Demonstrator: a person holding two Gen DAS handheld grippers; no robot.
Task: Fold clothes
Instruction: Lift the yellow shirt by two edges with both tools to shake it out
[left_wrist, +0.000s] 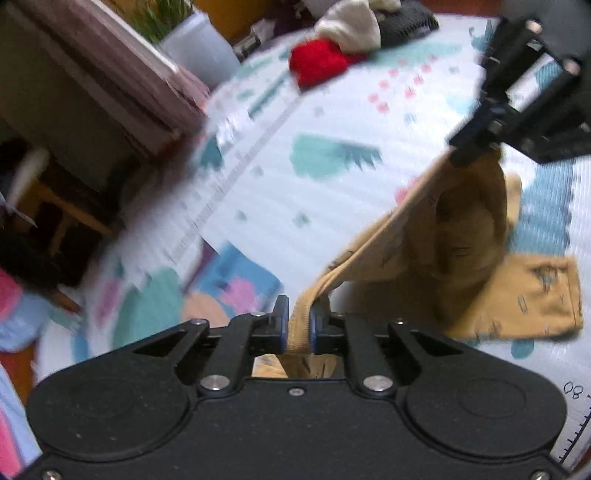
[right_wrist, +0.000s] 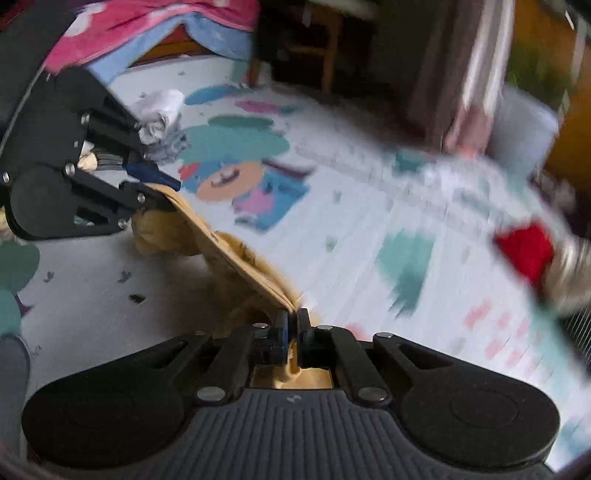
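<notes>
Left gripper: black two-finger gripper with blue pads (left_wrist: 296, 325), nearest the left wrist camera, jaws pressed together on the ribbed edge of the mustard-yellow printed cotton garment (left_wrist: 458, 251).
Right gripper: matching black gripper (right_wrist: 292, 325), jaws nearly touching, pinching the same edge further along; yellow cloth shows between the pads.
Garment position: top edge stretched between the two grippers, body hanging down, lower part with one flat piece lying on the mat.
Surface: white foam play mat with teal, pink and blue cartoon prints (left_wrist: 332, 122), covering most of both views.
Other clothes: red knitted item (left_wrist: 317, 62) beside a cream cloth bundle (left_wrist: 351, 26) at the mat's far edge, well apart from the held garment; crumpled white-and-grey cloth (right_wrist: 160, 114) near the left gripper's far side.
Step in hand: judged to be the lift and spread, raising the garment by its edge so it hangs straight.
Next move calls for: both grips held firm, the edge kept taut and level, then the garment laid flat on a bare part of the mat before any fold.
</notes>
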